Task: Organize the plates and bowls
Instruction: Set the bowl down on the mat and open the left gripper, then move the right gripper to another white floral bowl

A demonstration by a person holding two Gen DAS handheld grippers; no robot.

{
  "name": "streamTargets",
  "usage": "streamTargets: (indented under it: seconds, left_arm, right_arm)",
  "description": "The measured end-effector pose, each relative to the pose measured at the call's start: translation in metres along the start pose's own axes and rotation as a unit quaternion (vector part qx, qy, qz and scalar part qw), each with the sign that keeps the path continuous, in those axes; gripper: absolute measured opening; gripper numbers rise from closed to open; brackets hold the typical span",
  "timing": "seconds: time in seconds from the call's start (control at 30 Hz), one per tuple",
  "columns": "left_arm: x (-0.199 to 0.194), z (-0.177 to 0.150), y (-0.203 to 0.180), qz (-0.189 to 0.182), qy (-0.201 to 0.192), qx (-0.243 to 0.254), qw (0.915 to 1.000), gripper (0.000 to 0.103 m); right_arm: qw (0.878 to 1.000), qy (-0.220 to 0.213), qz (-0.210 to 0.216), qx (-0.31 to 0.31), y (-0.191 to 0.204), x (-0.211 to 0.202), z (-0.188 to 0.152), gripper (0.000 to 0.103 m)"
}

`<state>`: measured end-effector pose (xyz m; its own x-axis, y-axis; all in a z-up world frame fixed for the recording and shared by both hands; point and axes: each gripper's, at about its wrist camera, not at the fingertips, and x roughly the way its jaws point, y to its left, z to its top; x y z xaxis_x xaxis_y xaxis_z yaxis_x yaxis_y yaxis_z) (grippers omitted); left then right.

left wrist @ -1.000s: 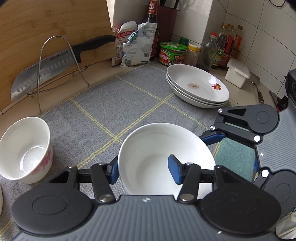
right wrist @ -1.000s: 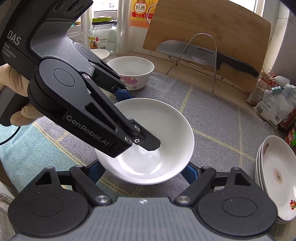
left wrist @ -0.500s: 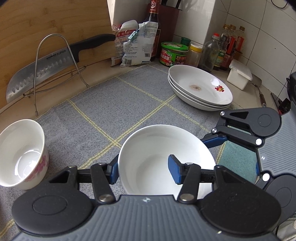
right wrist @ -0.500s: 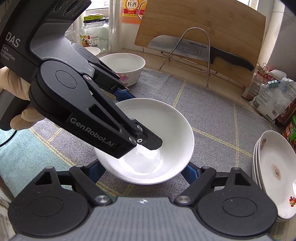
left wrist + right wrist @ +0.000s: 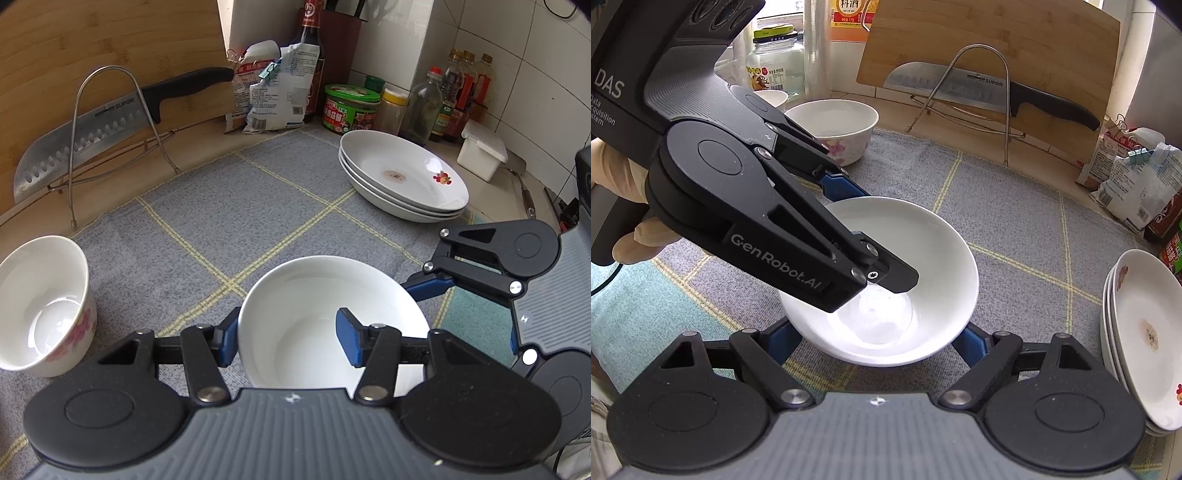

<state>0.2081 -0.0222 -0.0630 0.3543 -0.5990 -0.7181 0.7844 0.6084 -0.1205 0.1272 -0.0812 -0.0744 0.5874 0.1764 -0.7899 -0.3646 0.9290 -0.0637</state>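
Observation:
A plain white bowl (image 5: 325, 314) sits low over the grey checked mat (image 5: 258, 206). My left gripper (image 5: 288, 339) is shut on the bowl's left wall, one blue pad outside the rim and the other inside. In the right wrist view the left gripper (image 5: 868, 229) reaches into the white bowl (image 5: 923, 251) from the upper left. My right gripper (image 5: 877, 339) clasps the bowl from both sides under the rim; its pad tips are hidden there. A flowered bowl (image 5: 40, 302) stands to the left, and a stack of three plates (image 5: 402, 177) lies at the back right.
A cleaver (image 5: 81, 144) rests on a wire rack against a wooden cutting board (image 5: 92, 44). Bags, jars and sauce bottles (image 5: 454, 92) line the back wall. A white lidded box (image 5: 480, 155) stands beside the plates. A gloved hand (image 5: 628, 236) holds the left gripper.
Both grippers keep their hold on the white bowl. The background has drifted only slightly in both views.

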Motion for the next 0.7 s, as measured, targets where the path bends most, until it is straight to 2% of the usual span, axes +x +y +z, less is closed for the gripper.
streamTargets:
  seconds: [0.07,0.1,0.13,0.2,0.23,0.43,0.7]
  left_arm:
    - [-0.001,0.0,-0.001,0.002,-0.003,0.003,1.0,0.055]
    - [-0.002,0.001,-0.002,0.002,-0.005,0.005,1.0,0.061]
    - [-0.004,0.001,-0.003,0.007,-0.009,0.007,0.9999,0.072]
    - [-0.008,0.001,-0.005,0.018,-0.023,0.011,0.9995,0.087]
    - [-0.011,0.001,-0.006,0.022,-0.029,0.014,0.9992,0.089]
    - [-0.029,-0.002,-0.008,0.043,-0.051,0.016,0.9977,0.092]
    - [-0.059,-0.016,-0.002,0.109,-0.083,-0.006,0.9905,0.093]
  right_arm:
    - [1.0,0.0,0.0,0.001,-0.001,0.0,0.0,0.09]
    - [1.0,0.0,0.0,0.002,0.0,0.0,-0.001,0.09]
    - [1.0,-0.002,-0.001,0.001,0.0,0.0,-0.001,0.093]
    - [1.0,-0.011,-0.003,0.001,0.0,-0.003,0.0,0.102]
    - [1.0,-0.016,-0.001,0.004,-0.001,-0.005,0.0,0.103]
    - [1.0,-0.023,0.001,0.006,-0.001,-0.011,0.002,0.103]
    - [0.999,-0.036,-0.004,0.009,0.002,-0.027,0.005,0.103]
